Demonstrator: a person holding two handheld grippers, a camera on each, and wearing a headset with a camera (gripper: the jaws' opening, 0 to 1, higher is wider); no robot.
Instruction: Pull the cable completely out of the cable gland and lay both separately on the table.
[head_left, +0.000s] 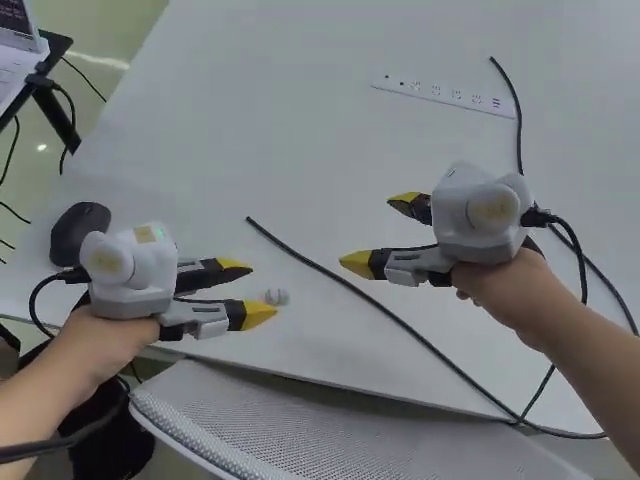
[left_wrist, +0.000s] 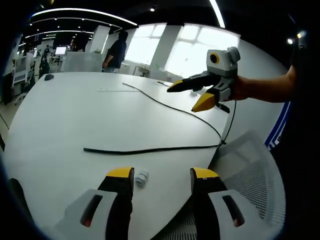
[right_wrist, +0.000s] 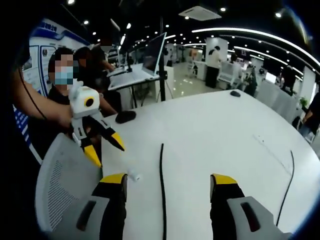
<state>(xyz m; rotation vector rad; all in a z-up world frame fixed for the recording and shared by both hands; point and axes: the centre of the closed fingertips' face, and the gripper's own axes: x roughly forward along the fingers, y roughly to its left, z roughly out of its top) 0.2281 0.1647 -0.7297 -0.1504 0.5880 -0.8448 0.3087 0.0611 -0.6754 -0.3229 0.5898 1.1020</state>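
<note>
**Separation looks done, both parts down**

Your left hand-held gripper (head_left: 257, 290) and right hand-held gripper (head_left: 366, 232) are both spread and empty. The cable (head_left: 380, 310) lies on the surface (head_left: 300, 120). The cable gland (head_left: 275, 297) lies apart, near your left tips. Next, just back off.

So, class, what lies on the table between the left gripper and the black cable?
The small white cable gland, just ahead of the left gripper and apart from the cable; the left gripper view shows it best.
</note>
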